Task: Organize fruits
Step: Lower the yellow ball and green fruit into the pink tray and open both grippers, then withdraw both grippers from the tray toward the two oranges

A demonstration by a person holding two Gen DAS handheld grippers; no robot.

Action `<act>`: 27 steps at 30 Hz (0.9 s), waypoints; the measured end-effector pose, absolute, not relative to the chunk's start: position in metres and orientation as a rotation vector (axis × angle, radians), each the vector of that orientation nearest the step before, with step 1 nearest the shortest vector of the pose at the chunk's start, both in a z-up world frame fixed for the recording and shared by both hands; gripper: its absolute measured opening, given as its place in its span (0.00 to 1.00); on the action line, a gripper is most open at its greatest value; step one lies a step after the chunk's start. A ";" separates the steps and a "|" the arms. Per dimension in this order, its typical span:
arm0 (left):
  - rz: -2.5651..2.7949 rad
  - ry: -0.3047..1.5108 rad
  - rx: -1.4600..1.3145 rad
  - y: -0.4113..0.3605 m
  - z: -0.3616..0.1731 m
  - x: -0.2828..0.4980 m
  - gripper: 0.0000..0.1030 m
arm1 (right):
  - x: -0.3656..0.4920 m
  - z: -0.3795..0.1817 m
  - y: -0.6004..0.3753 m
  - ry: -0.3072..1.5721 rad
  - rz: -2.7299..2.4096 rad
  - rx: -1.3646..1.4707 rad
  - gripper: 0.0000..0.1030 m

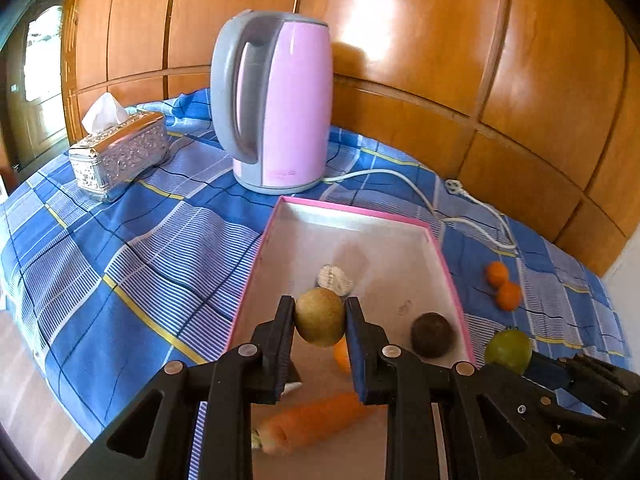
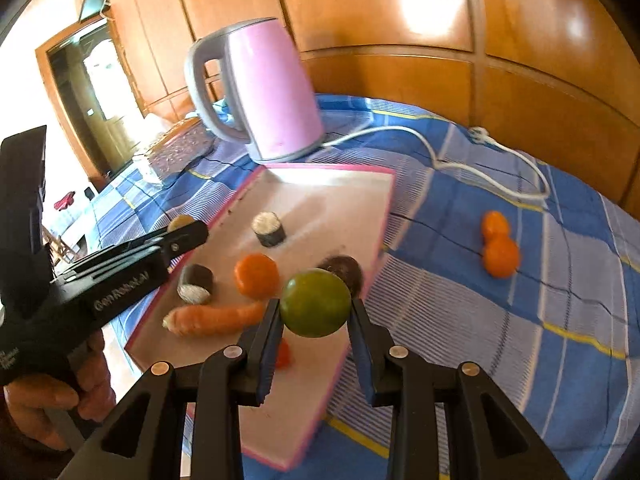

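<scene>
My left gripper (image 1: 320, 316) is shut on a yellow-brown round fruit (image 1: 319, 317), held above the pink-rimmed tray (image 1: 352, 216). My right gripper (image 2: 316, 310) is shut on a green round fruit (image 2: 315, 303) over the tray's right side; that fruit (image 1: 508, 350) also shows at the right of the left wrist view. In the tray (image 2: 320, 174) lie a carrot (image 2: 216, 318), an orange fruit (image 2: 256, 274), a dark round fruit (image 2: 344, 270) and two dark cut pieces (image 2: 269, 228). Two small oranges (image 2: 498, 246) sit on the cloth to the right.
A pink kettle (image 1: 276, 100) stands behind the tray, its white cord (image 1: 440, 200) trailing right across the blue checked cloth (image 1: 120, 240). A silver tissue box (image 1: 120, 156) is at the back left. Wooden panels (image 1: 440, 40) close the back. A hand (image 2: 44, 396) holds the left gripper.
</scene>
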State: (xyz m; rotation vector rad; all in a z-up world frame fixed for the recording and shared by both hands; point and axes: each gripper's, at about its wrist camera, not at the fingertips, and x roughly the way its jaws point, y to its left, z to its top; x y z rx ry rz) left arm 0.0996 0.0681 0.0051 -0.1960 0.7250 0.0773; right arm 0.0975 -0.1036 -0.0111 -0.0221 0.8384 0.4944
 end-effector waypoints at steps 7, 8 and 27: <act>0.095 0.747 -0.214 0.069 -0.002 0.099 0.27 | 0.117 -0.020 -0.078 0.874 0.511 -0.038 0.34; 0.100 0.750 -0.214 0.069 -0.002 0.098 0.29 | 0.117 -0.022 -0.076 0.881 0.510 -0.043 0.34; 0.093 0.751 -0.199 0.042 0.000 0.070 0.36 | 0.086 -0.026 -0.100 0.853 0.425 0.014 0.37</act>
